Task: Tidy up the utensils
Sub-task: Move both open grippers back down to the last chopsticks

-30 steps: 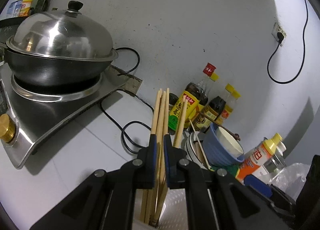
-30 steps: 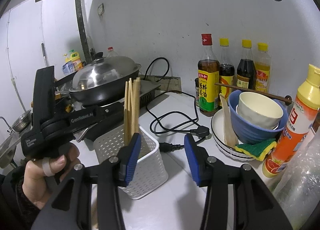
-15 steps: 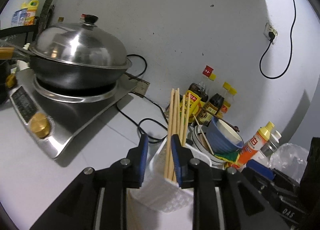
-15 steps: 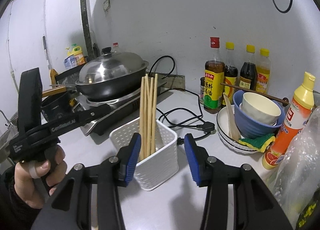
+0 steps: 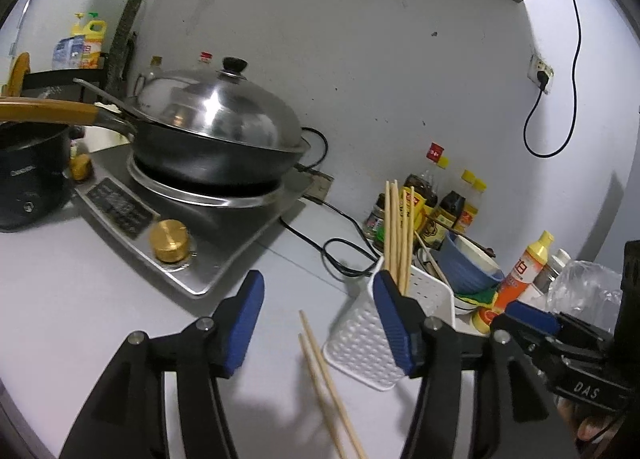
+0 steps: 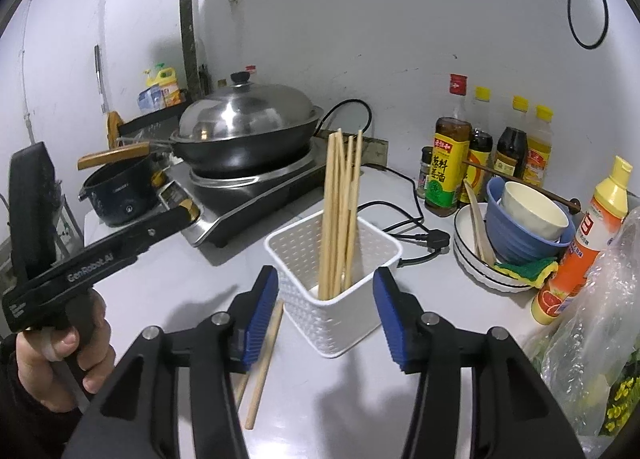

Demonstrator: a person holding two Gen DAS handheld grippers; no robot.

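White perforated basket (image 6: 344, 311); tan chopsticks (image 6: 340, 211).

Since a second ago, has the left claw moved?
Yes. The left claw backed off the chopsticks in the white basket, jaws just opening, empty.

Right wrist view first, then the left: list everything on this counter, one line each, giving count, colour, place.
basket: one, white, counter centre
chopsticks in basket: several, pale wood, upright
loose chopsticks: two, pale wood, flat on the counter left of the basket
wok with lid: one, black with steel lid, on the stove
stove: one, steel, behind the basket
small pot: one, dark, left of the stove
sauce bottles: four, brown and yellow, by the wall
blue bowl: one, holding a white cup, on stacked plates
sponge: one, yellow-green, on the plate rim
squeeze bottle: one, orange, far right
plastic bag: one, clear, right edge
left claw: open, empty
right claw: open, empty
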